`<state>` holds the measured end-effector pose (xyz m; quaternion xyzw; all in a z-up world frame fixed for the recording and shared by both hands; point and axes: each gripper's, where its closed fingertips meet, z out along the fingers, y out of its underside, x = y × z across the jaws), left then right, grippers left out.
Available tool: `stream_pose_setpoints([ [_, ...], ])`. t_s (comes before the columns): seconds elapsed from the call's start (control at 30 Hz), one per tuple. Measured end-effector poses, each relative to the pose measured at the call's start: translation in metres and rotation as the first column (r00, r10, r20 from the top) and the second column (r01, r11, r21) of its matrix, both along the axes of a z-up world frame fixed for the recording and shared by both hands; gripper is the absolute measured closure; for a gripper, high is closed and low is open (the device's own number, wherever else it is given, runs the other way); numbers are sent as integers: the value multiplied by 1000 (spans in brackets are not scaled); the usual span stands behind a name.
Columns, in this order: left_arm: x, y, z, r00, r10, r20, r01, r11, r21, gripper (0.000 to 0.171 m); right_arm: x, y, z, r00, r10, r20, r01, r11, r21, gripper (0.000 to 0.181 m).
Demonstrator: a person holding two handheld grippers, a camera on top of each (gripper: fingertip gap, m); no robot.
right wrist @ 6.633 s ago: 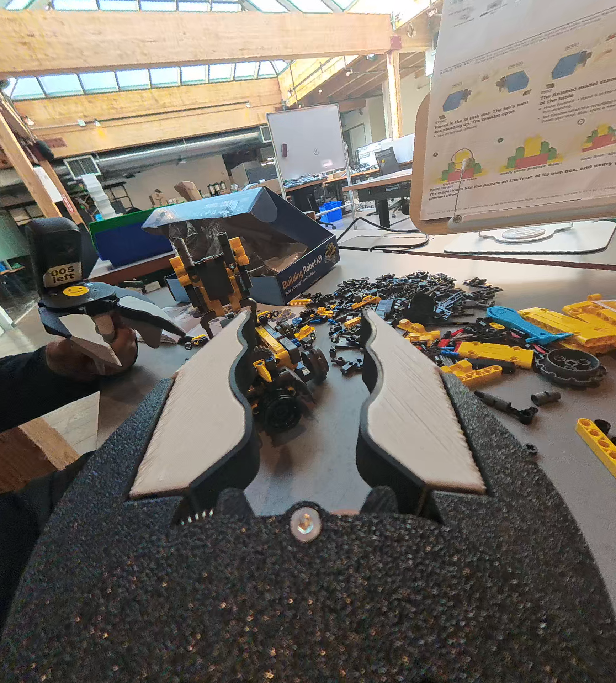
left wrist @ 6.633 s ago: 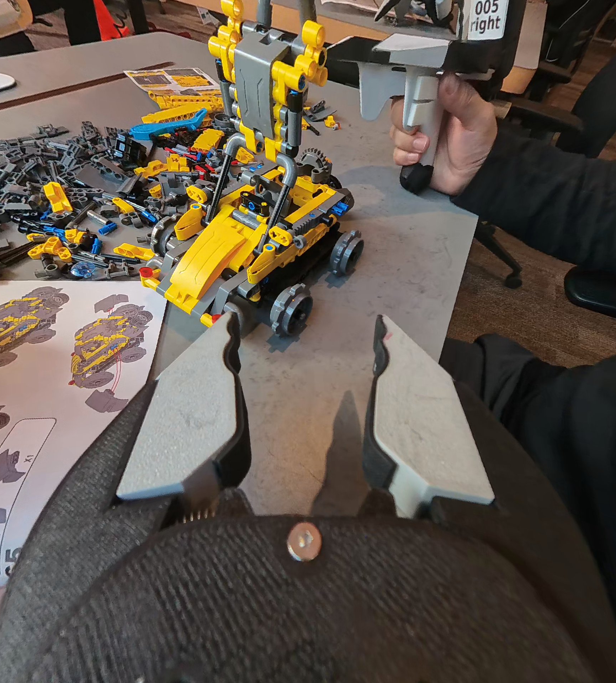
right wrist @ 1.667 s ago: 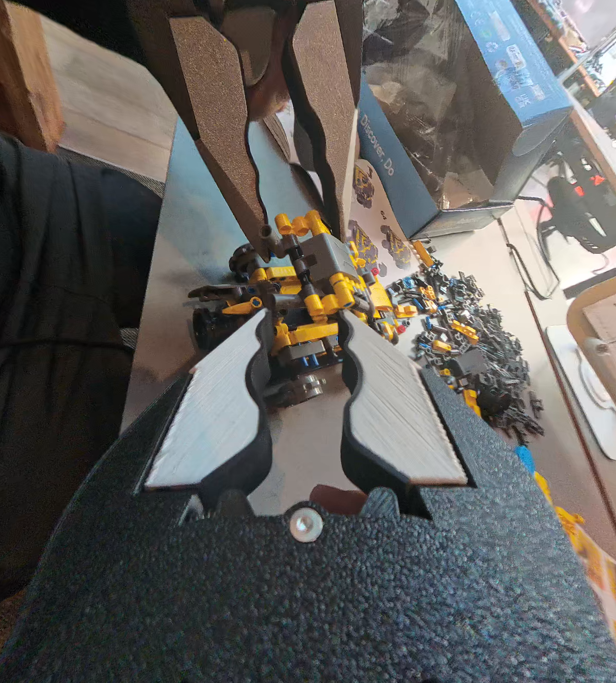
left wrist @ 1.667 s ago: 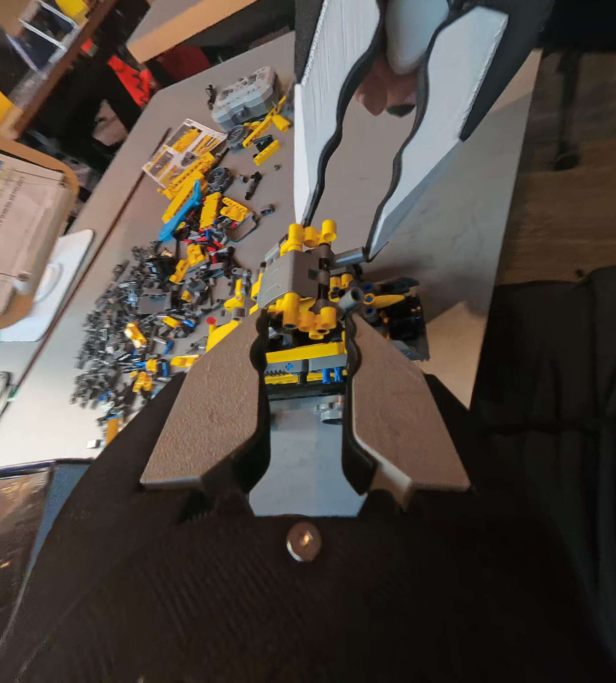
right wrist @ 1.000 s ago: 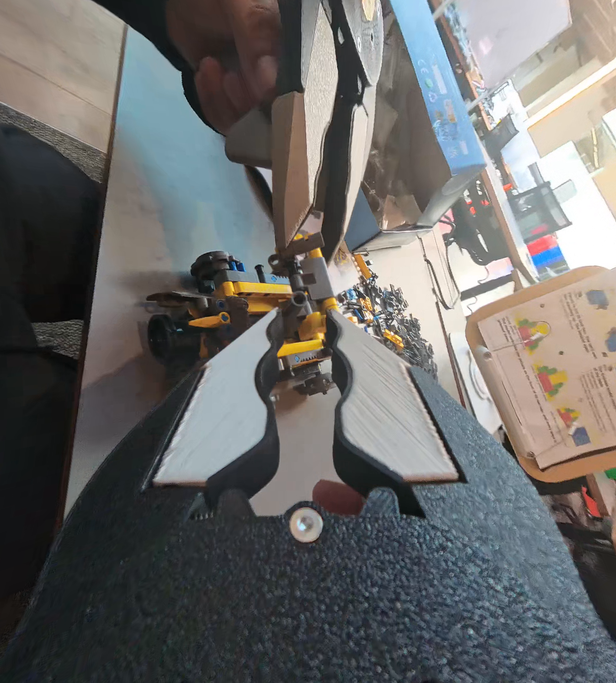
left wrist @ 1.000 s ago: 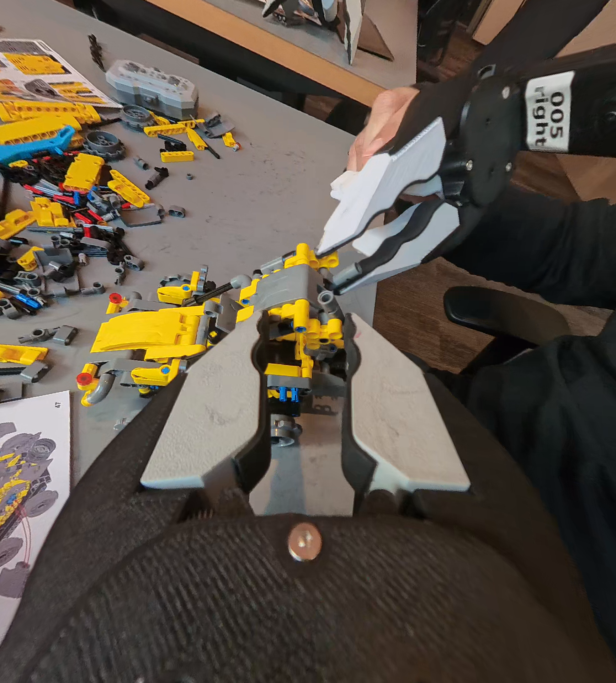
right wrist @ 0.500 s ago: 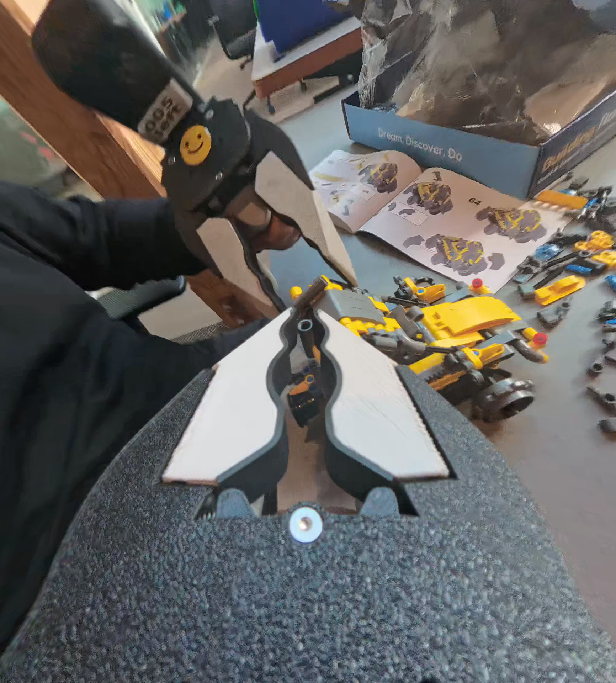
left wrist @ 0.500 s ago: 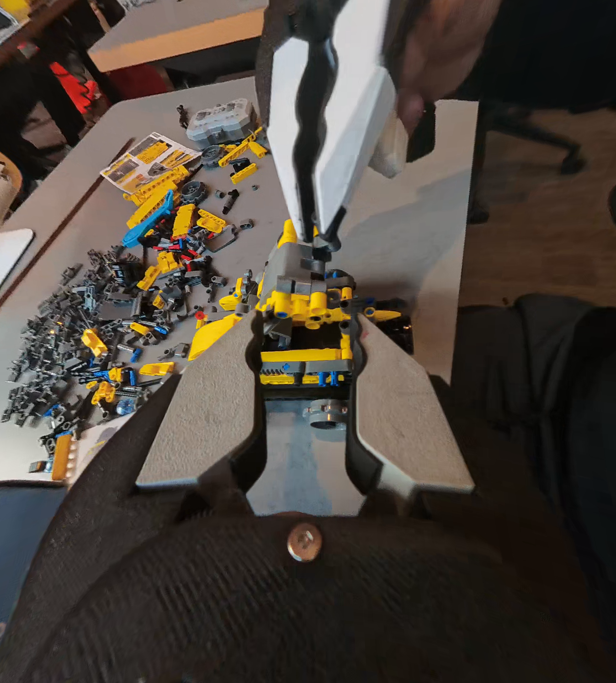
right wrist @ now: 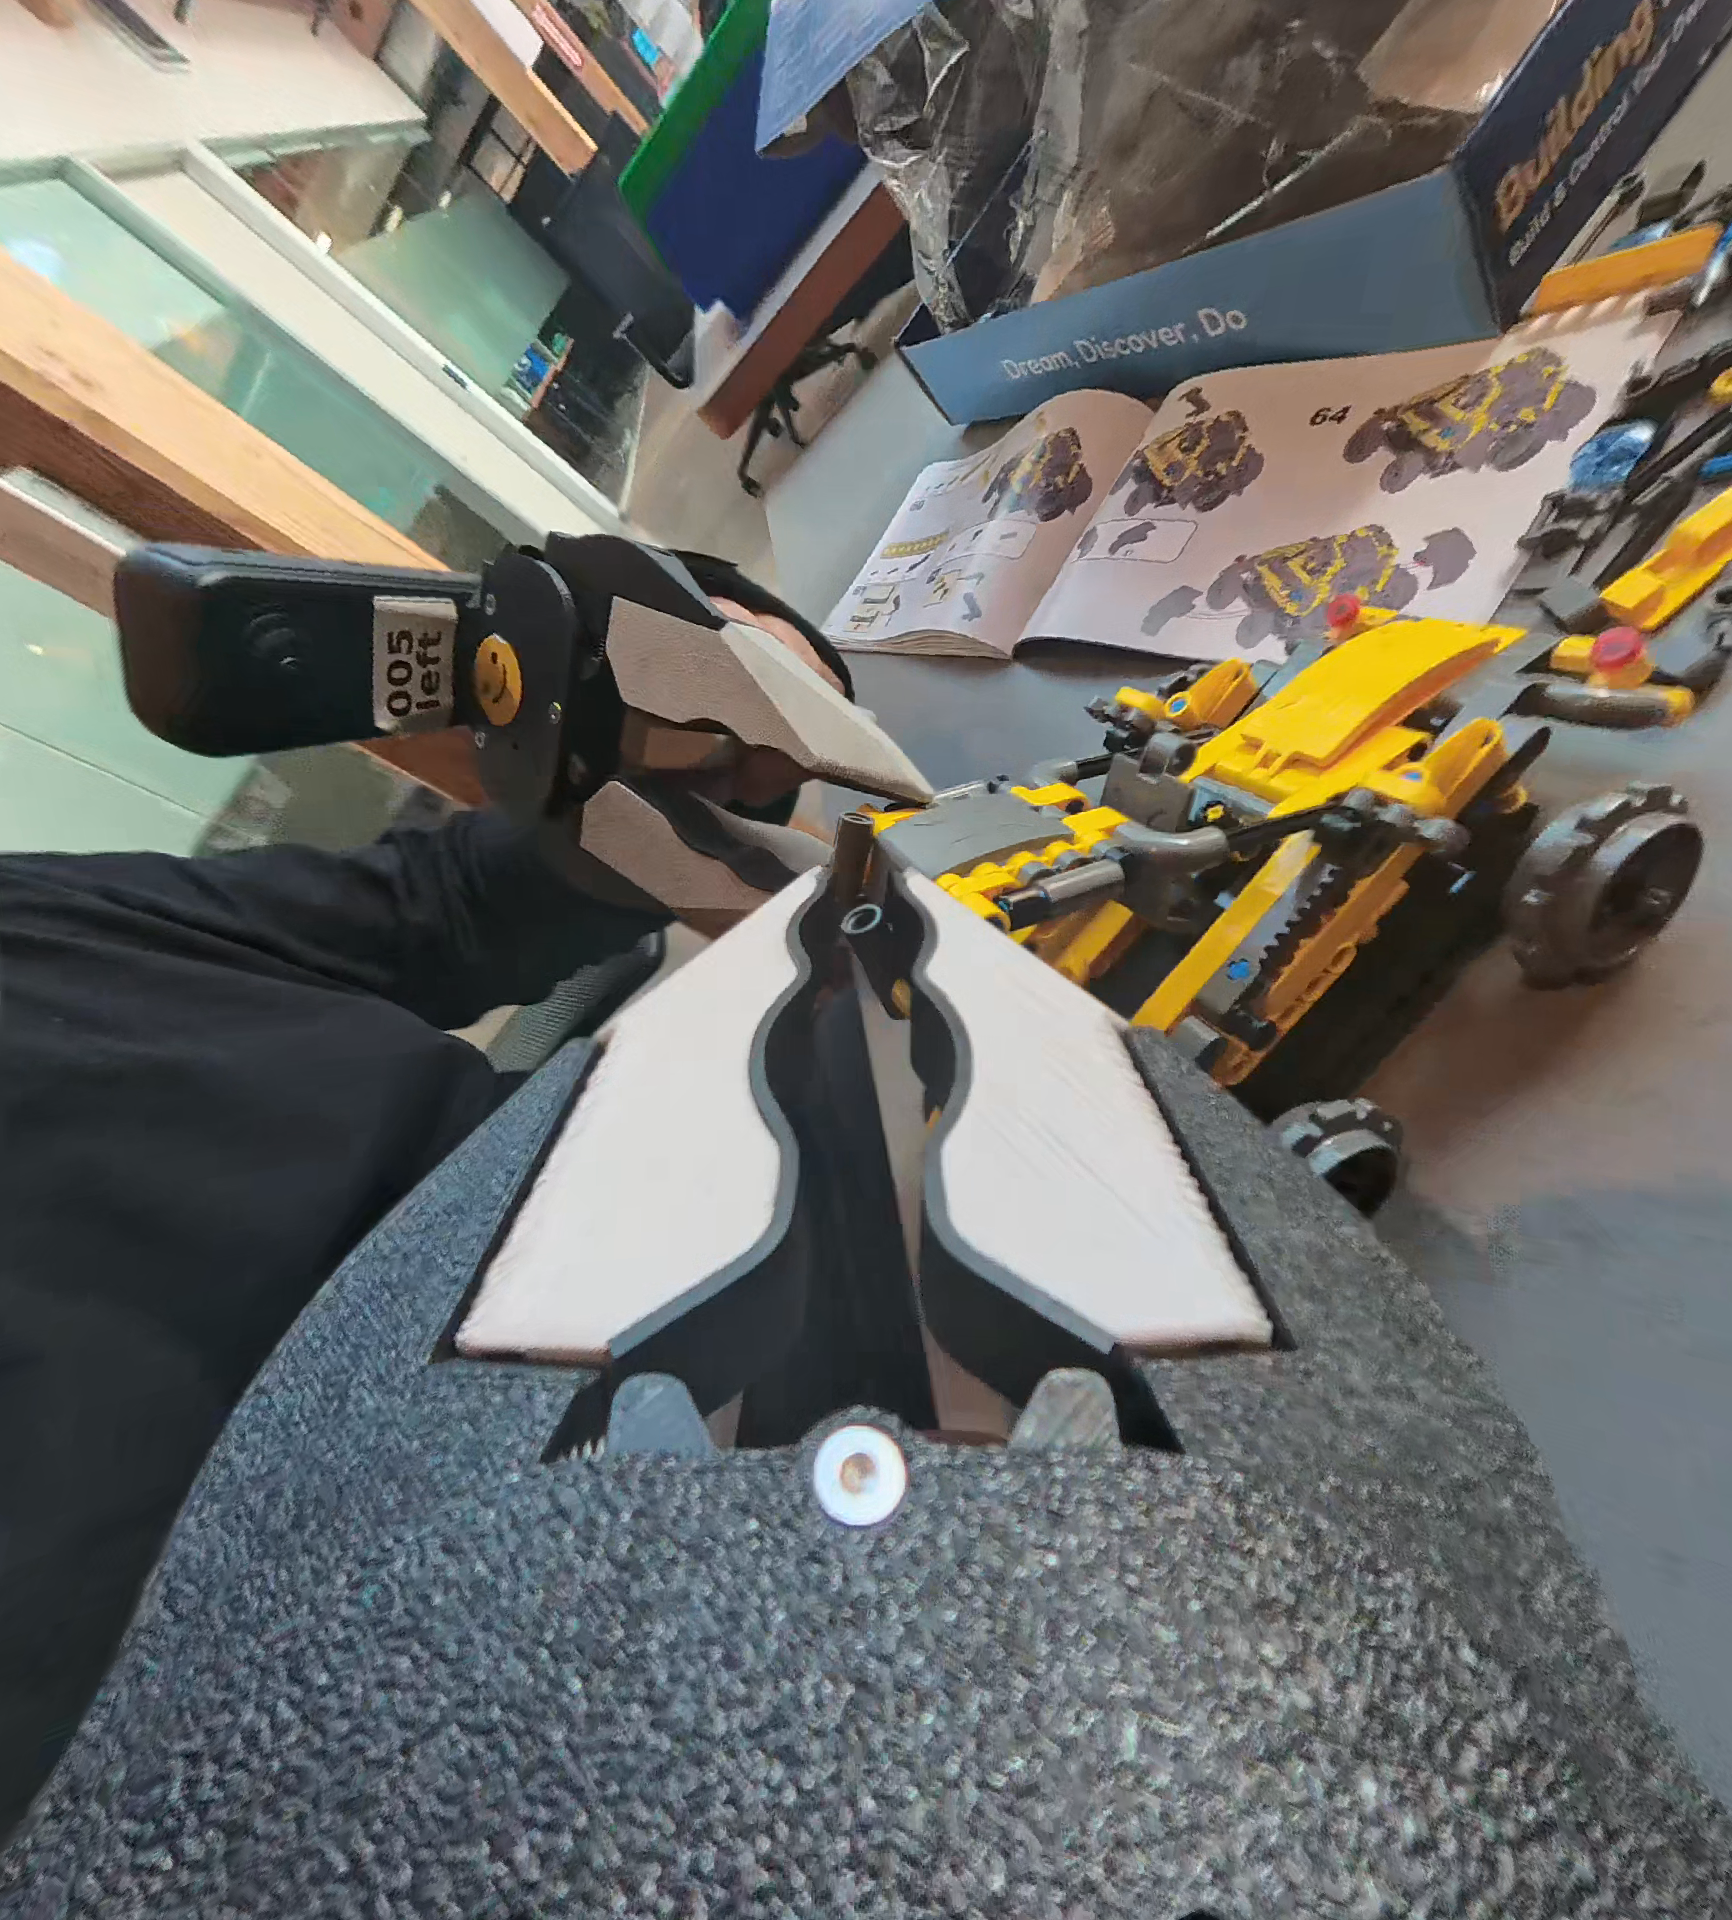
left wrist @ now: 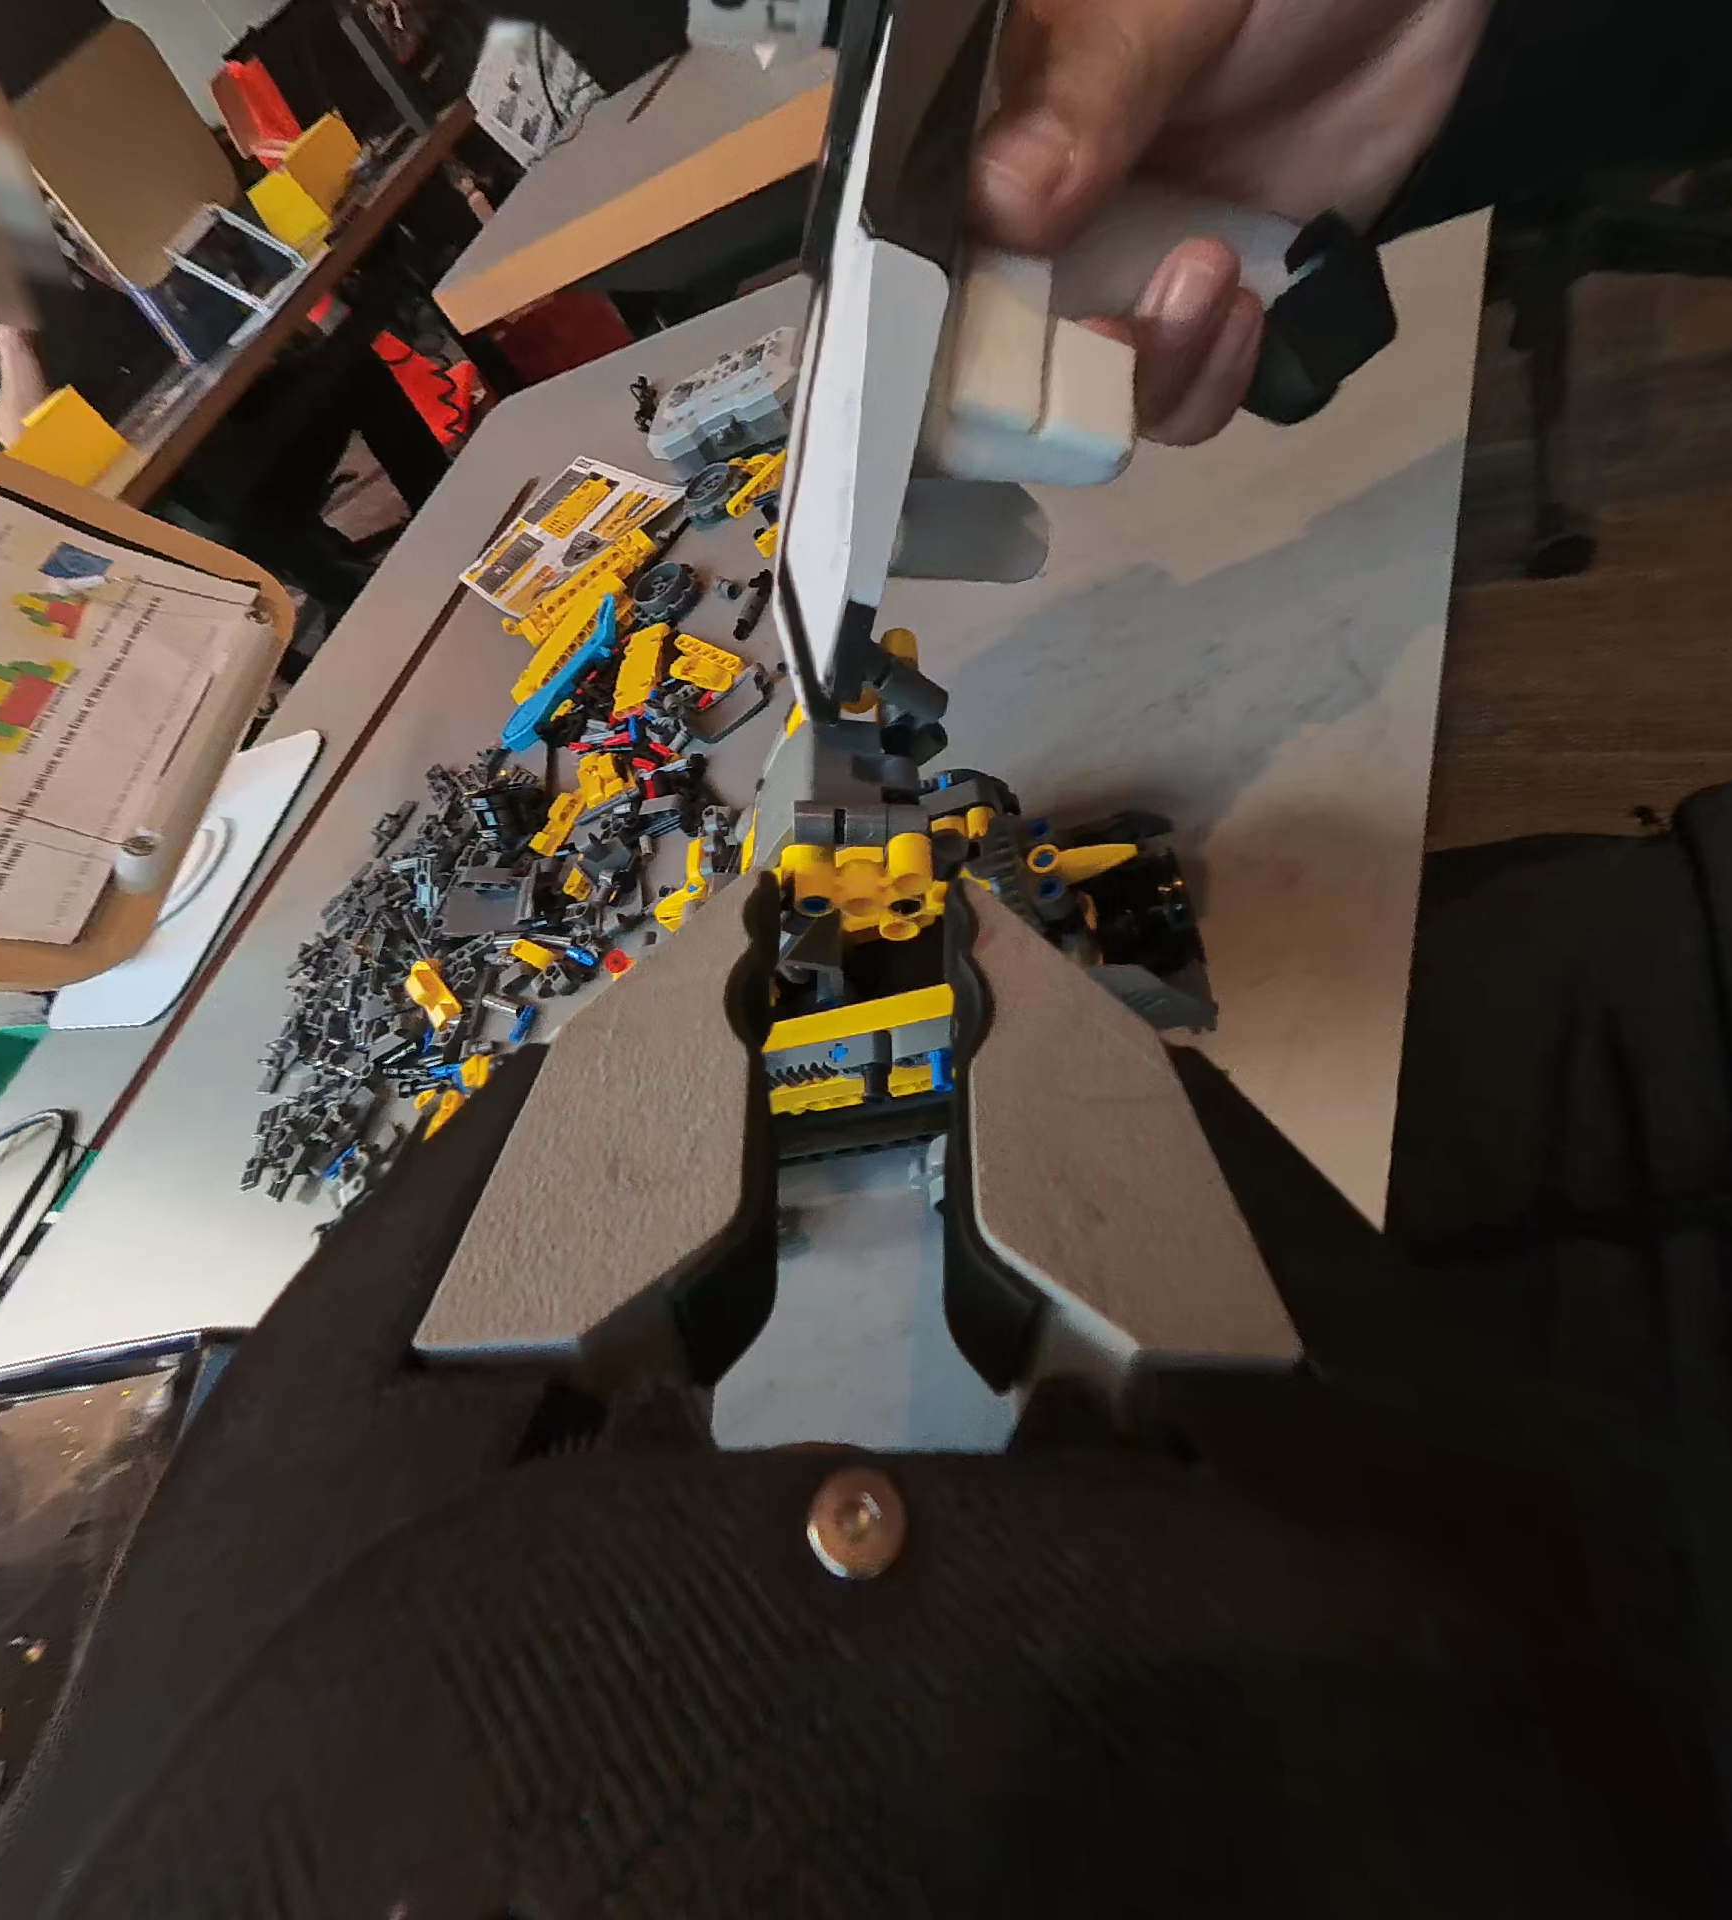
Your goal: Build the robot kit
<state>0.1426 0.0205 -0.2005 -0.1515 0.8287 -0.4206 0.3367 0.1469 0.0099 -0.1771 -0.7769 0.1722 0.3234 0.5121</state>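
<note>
Two grippers on one model. My left gripper (left wrist: pixel 857 914) has its jaws clamped across the rear of the yellow-and-grey buggy (right wrist: pixel 1340 831), one finger on each flank, the chassis running away from me along the finger line. My right gripper (right wrist: pixel 862 914) comes in from the far side; its jaws are nearly shut, pinching a small dark grey connector (left wrist: pixel 898 691) standing above the buggy's raised rear frame. The buggy sits on its wheels at the near right edge of the table (left wrist: pixel 1257 665), toothed rails showing along its side. Loose parts (left wrist: pixel 488 852) lie well to the left, a booklet (right wrist: pixel 1205 520) beyond.
</note>
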Motion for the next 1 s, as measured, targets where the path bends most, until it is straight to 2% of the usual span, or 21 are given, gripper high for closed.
stream_pose_setpoints([
  [0.07, 0, 2, 0, 1000, 10, 29, -11, 999, 31, 144, 2, -2, 3, 990, -23, 142, 24, 1000, -5, 161],
  [0.13, 0, 3, 0, 998, 12, 62, -16, 998, 68, 144, 8, -8, 5, 954, -72, 290, 78, 997, -11, 158],
  [0.23, -1, 1, -2, 994, 3, 111, -15, 994, 111, 141, 0, -15, 11, 875, -95, 474, 88, 995, 37, 160],
  [0.33, -1, -2, -3, 997, -3, 77, -3, 997, 73, 133, -1, -16, 4, 792, -89, 604, 91, 995, 26, 166],
  [0.4, 0, -3, -4, 999, 2, 36, -3, 999, 46, 134, 3, -13, -1, 796, -84, 600, 108, 994, -5, 171],
  [0.47, 4, -1, -3, 1000, 22, 21, -23, 999, 32, 137, 6, -10, 2, 833, -86, 547, 108, 994, -7, 181],
  [0.63, 4, -1, -4, 999, 16, 44, -19, 998, 58, 139, 13, -3, -2, 951, -101, 294, 125, 990, -62, 181],
  [0.7, 4, 2, -2, 995, 20, 97, -30, 994, 101, 141, 16, 0, 0, 974, -119, 194, 133, 989, -59, 181],
  [0.77, 5, 5, -2, 985, 30, 170, -61, 982, 178, 149, 17, 2, -1, 962, -114, 247, 134, 989, -66, 181],
  [0.83, 3, 5, -2, 971, 18, 237, -78, 965, 250, 149, 18, 3, -5, 934, -115, 339, 156, 983, -95, 181],
  [0.87, 1, 5, -2, 964, 12, 266, -88, 958, 274, 148, 18, 3, -4, 921, -123, 369, 167, 982, -89, 174],
  [0.9, -1, 4, -3, 960, 7, 280, -91, 953, 290, 141, 15, 3, -3, 916, -122, 383, 163, 984, -76, 161],
  [1.0, -10, 7, -8, 971, 20, 238, -82, 963, 256, 128, 12, -9, -3, 902, -169, 397, 203, 978, -43, 155],
])
